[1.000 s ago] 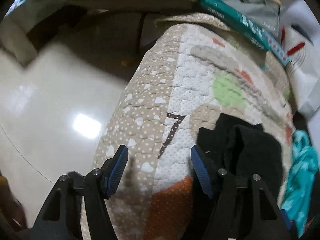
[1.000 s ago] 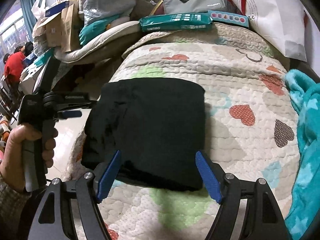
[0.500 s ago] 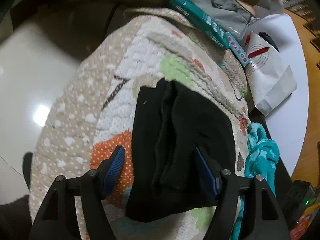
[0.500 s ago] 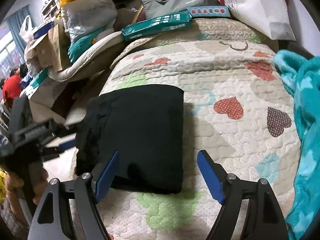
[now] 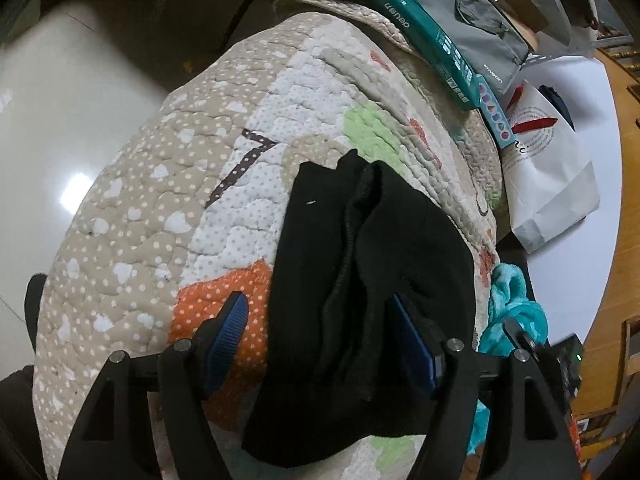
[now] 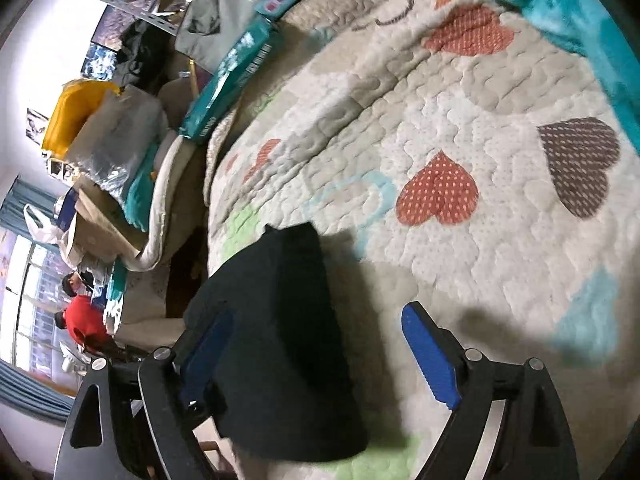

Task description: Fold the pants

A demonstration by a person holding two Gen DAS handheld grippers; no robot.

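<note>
Black folded pants (image 5: 360, 280) are seen lying on the patterned quilt (image 5: 160, 208), near its edge by the pale floor (image 5: 48, 120). In the left wrist view the left gripper (image 5: 320, 332) is spread wide and its jaws are opening; the pants sit between the blue pads (image 5: 228, 328), but no pad is seen pressing the cloth, though the far pad is partly hidden by folds. Stacked layers and a ribbed edge of the pants are shown only in this view, as are the white paper bag (image 5: 548, 184) and grey bag (image 5: 476, 36). In the right wrist view the right gripper (image 6: 316, 356) is wide, jaws opening, with one corner of the pants (image 6: 280, 320) between them, unpinched; the picture is tilted and blurred. Heart patches (image 6: 438, 190), a teal blanket (image 6: 560, 4), a yellow bin (image 6: 76, 108) and a distant person in red (image 6: 82, 320) are shown only here. The teal box (image 6: 228, 84) is caught by both views.
</note>
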